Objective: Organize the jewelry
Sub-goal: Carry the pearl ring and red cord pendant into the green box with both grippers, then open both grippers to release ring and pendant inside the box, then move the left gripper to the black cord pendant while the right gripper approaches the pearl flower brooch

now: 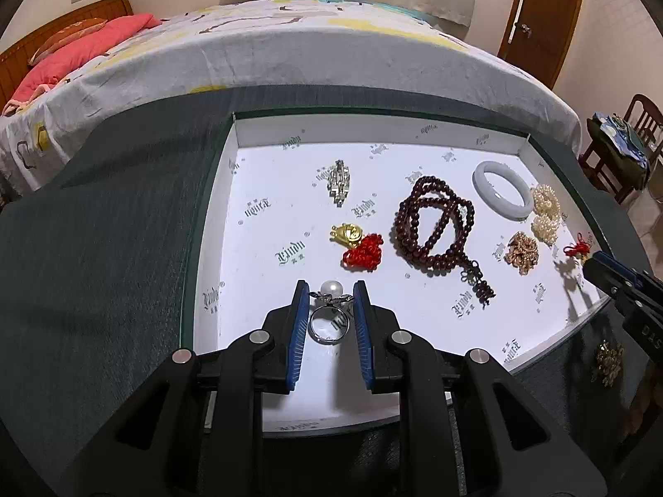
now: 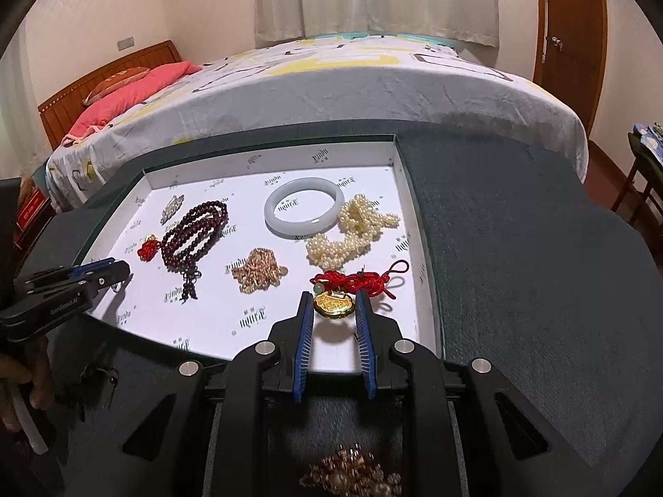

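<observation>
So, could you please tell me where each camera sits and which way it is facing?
Left wrist: behind the left claw, angled down over the white tray toward the bed; its claw grips a pearl ring.
Right wrist: behind the right claw, same downward slant; claw grips a gold pendant, a hand at the left edge.
Shared: tray, bed, white bangle, each other's claw.

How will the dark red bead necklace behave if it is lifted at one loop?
The dark red bead necklace would probably hang limp, since it lies in loose coils. Its tassel end would likely trail behind. The round beads may slide on the smooth white tray.
</observation>
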Demonstrator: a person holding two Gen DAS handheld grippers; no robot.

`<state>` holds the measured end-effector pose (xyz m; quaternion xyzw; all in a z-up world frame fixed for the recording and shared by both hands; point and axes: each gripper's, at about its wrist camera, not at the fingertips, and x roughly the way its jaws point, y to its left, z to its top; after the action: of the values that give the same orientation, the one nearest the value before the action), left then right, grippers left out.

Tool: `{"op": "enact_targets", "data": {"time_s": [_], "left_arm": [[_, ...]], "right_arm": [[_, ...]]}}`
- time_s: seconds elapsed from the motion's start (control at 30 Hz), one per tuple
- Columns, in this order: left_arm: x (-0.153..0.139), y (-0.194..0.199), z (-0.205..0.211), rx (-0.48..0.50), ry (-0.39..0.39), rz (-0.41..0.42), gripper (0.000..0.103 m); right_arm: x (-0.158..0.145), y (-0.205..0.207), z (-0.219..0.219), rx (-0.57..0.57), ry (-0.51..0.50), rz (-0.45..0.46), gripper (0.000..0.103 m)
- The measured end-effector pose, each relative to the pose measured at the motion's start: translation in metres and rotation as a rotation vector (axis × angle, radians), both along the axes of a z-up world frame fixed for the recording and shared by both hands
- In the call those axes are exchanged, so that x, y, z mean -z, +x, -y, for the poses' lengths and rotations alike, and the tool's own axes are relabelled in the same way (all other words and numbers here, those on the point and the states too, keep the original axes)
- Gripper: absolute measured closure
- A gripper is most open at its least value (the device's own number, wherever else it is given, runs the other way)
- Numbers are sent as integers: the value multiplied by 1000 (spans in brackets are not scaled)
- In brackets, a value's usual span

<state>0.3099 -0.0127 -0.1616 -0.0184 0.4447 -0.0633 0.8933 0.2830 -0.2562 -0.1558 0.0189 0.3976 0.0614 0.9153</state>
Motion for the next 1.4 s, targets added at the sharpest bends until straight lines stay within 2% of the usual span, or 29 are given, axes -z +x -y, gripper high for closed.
{"op": "enact_targets", "data": {"time_s": [0.53,0.57,0.63,0.67,0.7,0.87,0.97,1.13,1.2,1.4], "left_arm": [[4,4,3,-9,7,-11,81],[4,4,3,-8,8,-11,80],[4,4,4,-4,12,-11,78],[4,4,4,-4,14,-11,72],[4,4,4,-2,11,-10,71],[3,2,6,3,7,-11,65],[-2,-1,8,0,5,3,54],[-19,-9,4,-16,-6,36,45],[-28,-14,1,-25,-4,58,42],[-47,-35,-7,-52,8,105,32]], "right_arm": [[8,7,-4,-8,-22,-29,81],[8,7,-4,-9,-22,-29,80],[8,7,-4,-7,-18,-29,73],[7,7,-3,-4,-15,-25,59],[7,6,-3,-2,-11,-18,51],[3,5,-2,-2,-3,-10,50],[-2,3,-2,-2,-1,1,50],[-14,-6,-2,0,2,21,49],[-21,-12,-2,2,3,36,45],[-32,-32,0,14,-2,57,42]]}}
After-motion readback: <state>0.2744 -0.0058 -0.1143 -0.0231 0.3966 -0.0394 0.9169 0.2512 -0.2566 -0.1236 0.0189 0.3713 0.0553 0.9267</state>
